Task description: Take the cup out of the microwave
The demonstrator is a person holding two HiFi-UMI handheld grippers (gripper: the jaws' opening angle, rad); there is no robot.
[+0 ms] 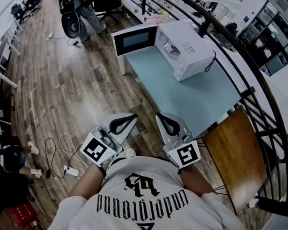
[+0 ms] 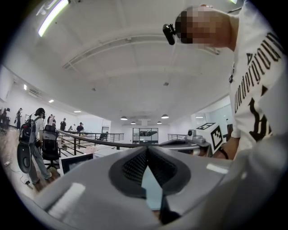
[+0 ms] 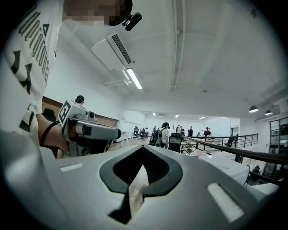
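Observation:
A white microwave [image 1: 187, 47] stands at the far end of a light blue table [image 1: 192, 97], its door [image 1: 134, 40] swung open to the left. Inside it a pale cup [image 1: 172, 51] shows in the cavity. Both grippers are held close to my chest, well short of the table's near edge. My left gripper [image 1: 134, 117] is shut, fingertips touching, with nothing in it. My right gripper [image 1: 158, 116] is likewise shut and empty. In the left gripper view the jaws [image 2: 147, 148] meet at the tips, and the microwave door [image 2: 75, 162] shows low at left. In the right gripper view the jaws [image 3: 143, 147] are closed too.
A wooden chair [image 1: 235, 156] stands at the table's right near corner. A dark curved railing [image 1: 260, 76] runs behind the table. Cables and a power strip [image 1: 71, 171] lie on the wood floor at left. A person with a backpack [image 1: 74, 11] stands far back.

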